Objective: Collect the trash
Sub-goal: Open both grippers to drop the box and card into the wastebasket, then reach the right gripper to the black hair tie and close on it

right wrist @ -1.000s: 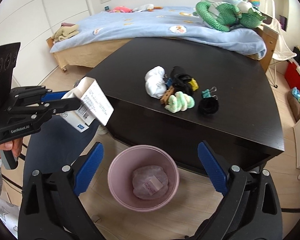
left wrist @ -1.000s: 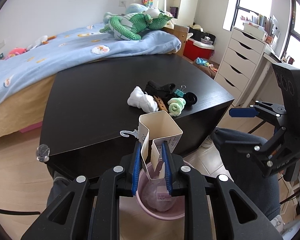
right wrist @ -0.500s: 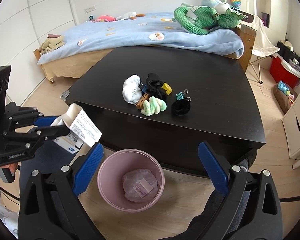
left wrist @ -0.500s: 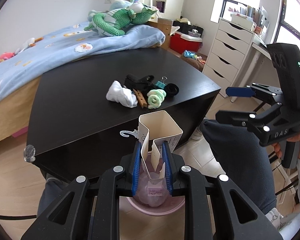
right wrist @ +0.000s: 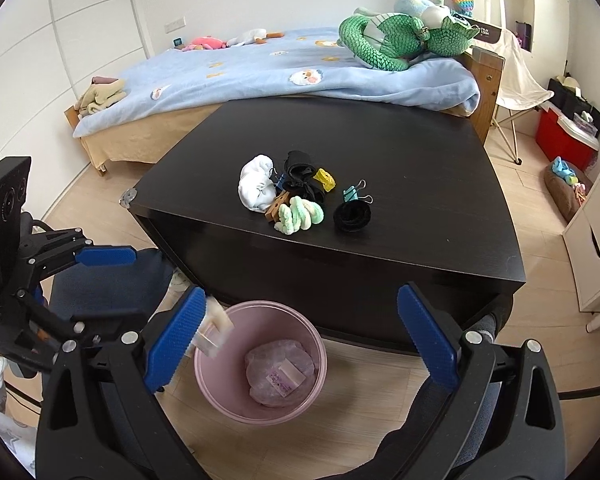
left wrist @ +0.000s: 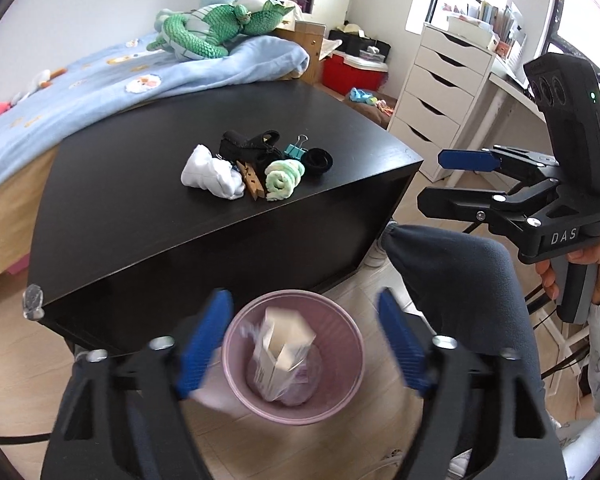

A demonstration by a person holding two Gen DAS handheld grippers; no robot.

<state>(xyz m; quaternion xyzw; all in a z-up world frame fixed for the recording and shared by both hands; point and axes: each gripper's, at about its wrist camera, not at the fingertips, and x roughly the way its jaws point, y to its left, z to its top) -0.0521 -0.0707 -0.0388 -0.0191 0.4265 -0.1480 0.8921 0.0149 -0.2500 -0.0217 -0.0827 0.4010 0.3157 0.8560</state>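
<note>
A pink trash bin (left wrist: 340,344) stands on the wood floor in front of the black table (left wrist: 140,184). A white cardboard box (left wrist: 284,354), blurred in motion, drops at the bin's mouth; in the right wrist view (right wrist: 214,328) it is at the bin's (right wrist: 312,392) left rim. A crumpled plastic bag (right wrist: 280,374) lies inside the bin. My left gripper (left wrist: 304,340) is open and empty right above the bin. My right gripper (right wrist: 300,344) is open and empty above the bin too.
On the table lie a white sock (left wrist: 212,174), a green-white rolled sock (left wrist: 283,175), black items (left wrist: 252,146), a wooden peg (left wrist: 251,186) and a teal binder clip (left wrist: 296,150). A bed (right wrist: 280,72) is behind, white drawers (left wrist: 440,92) at right.
My left gripper has opened and let go of the white box, which now falls into the pink bin. The right gripper has shifted slightly.
</note>
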